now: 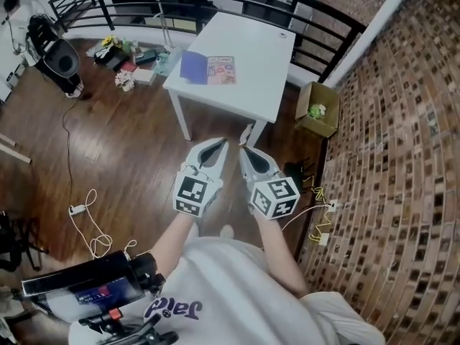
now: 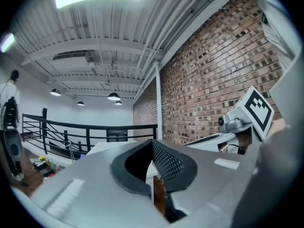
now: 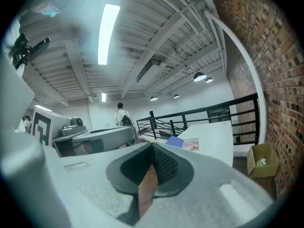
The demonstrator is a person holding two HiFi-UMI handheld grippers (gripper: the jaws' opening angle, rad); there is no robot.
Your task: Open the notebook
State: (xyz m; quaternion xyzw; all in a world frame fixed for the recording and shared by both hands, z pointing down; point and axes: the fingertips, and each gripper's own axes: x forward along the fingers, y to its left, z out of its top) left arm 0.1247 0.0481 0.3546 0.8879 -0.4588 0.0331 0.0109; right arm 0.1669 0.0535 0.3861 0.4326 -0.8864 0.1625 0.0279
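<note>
Notebook (image 1: 208, 69) lies by the left edge of the white table (image 1: 262, 77), well ahead. Left gripper (image 1: 218, 146) and right gripper (image 1: 246, 151) both have jaws pressed together, empty, over open wood floor (image 1: 129, 157).

A loft-like studio: rough red brick wall (image 1: 402, 157) right, black metal railing (image 3: 258, 120) far, dark wooden plank floor (image 1: 122, 157), bare white ceiling beams (image 3: 156, 46).

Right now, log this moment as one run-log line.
stage: before contact | left gripper: jaws shut, empty | right gripper: jaws shut, empty | notebook: on white table, untouched
</note>
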